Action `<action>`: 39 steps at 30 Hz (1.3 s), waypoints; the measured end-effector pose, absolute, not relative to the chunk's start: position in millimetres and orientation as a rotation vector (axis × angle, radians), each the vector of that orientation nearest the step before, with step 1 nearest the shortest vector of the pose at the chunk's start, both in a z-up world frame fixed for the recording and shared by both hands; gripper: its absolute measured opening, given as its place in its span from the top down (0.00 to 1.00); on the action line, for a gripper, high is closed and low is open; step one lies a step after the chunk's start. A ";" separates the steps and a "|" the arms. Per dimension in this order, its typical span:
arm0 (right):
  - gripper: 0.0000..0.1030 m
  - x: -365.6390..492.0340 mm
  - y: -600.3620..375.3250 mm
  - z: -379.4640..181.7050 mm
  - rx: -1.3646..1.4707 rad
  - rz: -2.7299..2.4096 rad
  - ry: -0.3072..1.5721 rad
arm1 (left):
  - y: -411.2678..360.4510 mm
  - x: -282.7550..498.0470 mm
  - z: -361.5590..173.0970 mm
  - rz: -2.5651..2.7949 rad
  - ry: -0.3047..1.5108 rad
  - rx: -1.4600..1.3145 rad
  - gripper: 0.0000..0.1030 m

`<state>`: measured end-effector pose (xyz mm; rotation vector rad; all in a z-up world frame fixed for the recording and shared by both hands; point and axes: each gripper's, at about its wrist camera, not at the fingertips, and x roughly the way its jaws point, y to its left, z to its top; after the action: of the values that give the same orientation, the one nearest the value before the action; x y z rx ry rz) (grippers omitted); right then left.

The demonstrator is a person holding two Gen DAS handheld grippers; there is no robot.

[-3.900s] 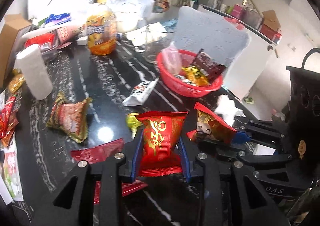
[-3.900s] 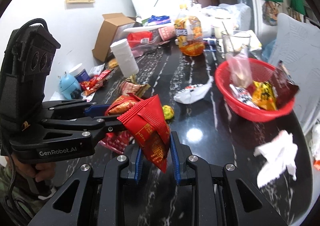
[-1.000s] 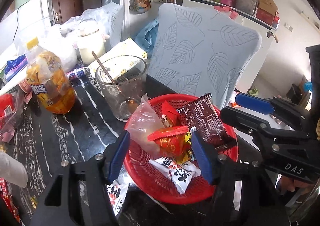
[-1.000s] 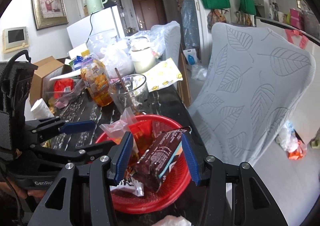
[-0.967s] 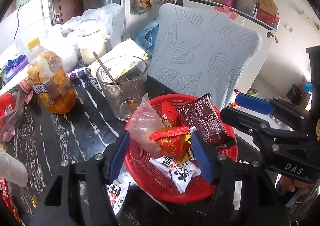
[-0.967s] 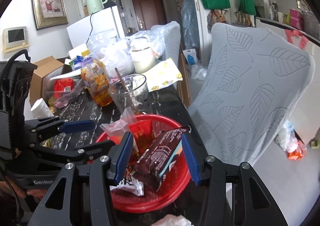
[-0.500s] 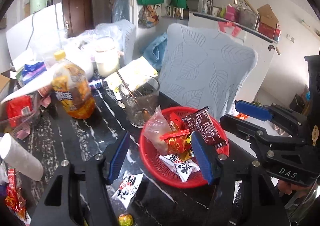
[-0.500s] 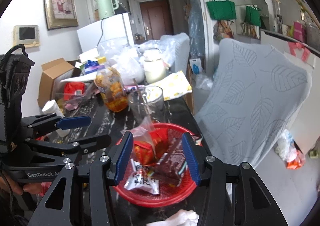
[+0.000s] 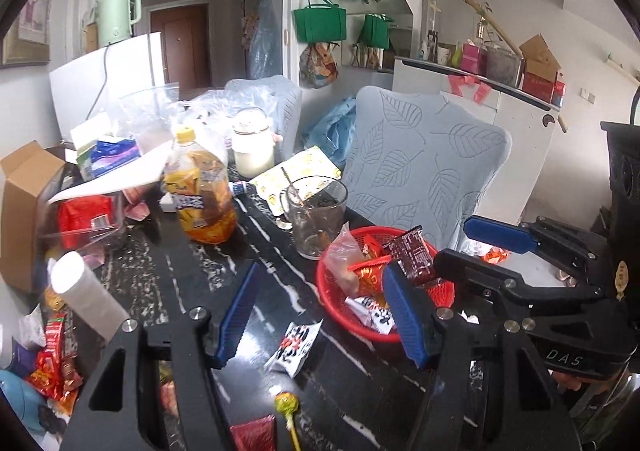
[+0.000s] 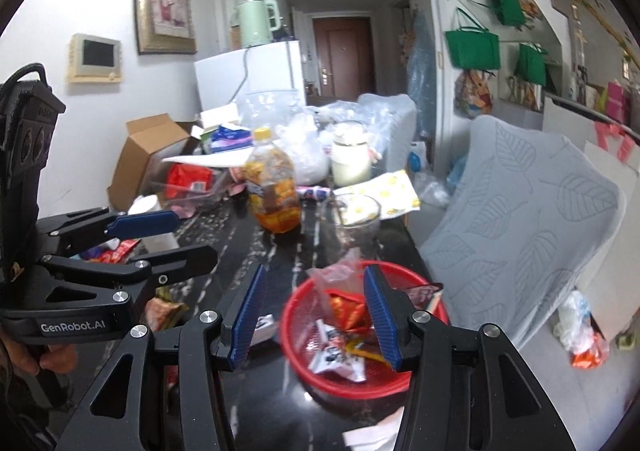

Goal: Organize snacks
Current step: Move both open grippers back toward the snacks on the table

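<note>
Black marbled counter (image 9: 280, 263), snack-sorting in progress; contents listed left to right as the left wrist view shows them. Far left edge: heap of red and orange wrappers (image 9: 52, 355), beside a white paper roll (image 9: 88, 297). Near centre: lollipop in a green wrapper (image 9: 286, 405), a red packet (image 9: 254, 433) at the bottom edge, and a white-and-red sachet (image 9: 294, 345) lying just left of the basket. Right of centre: red basket (image 9: 340, 315), holding a dark brown bar (image 9: 412, 255), a red-orange packet (image 9: 366, 271), a clear bag and a white sachet. Left gripper (image 9: 320, 315): blue fingers spread, nothing between them, hanging above the counter near the basket. Right gripper (image 10: 310, 315): fingers likewise spread and empty, poised over the basket's near side. Step in hand, by judgement: between deposits, both tools free for another pick. Next move would call for lowering one gripper onto a loose item, most handily the sachet, closing on it, and carrying it over the rim.
</note>
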<state>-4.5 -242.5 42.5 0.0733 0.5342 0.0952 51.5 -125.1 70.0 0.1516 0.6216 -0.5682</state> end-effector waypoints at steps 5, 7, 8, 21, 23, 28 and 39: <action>0.51 -13.1 -219.5 43.2 0.054 0.141 0.534 | -104.1 36.2 71.8 -0.543 0.611 0.147 0.40; 0.51 -15.9 -211.4 42.2 0.050 0.161 0.536 | -95.9 31.9 71.5 -0.531 0.610 0.144 0.40; 0.51 -16.6 -206.4 41.3 0.048 0.174 0.539 | -92.7 29.8 71.4 -0.526 0.611 0.142 0.40; 0.51 -9.7 -163.9 11.6 0.038 0.286 0.627 | -55.2 20.8 46.9 -0.437 0.660 0.146 0.40; 0.51 -6.6 -159.5 3.5 0.041 0.297 0.650 | -53.4 20.6 39.3 -0.426 0.674 0.153 0.40; 0.51 -0.5 -151.3 -17.9 0.050 0.314 0.708 | -45.4 23.4 16.3 -0.419 0.730 0.140 0.40; 0.51 22.6 -139.3 -60.1 0.061 0.338 0.829 | -29.2 37.1 -23.3 -0.385 0.827 0.110 0.40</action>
<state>22.6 -139.3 -60.1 0.0608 0.8289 0.3381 37.1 -29.2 -23.3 0.1099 0.8270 -0.3848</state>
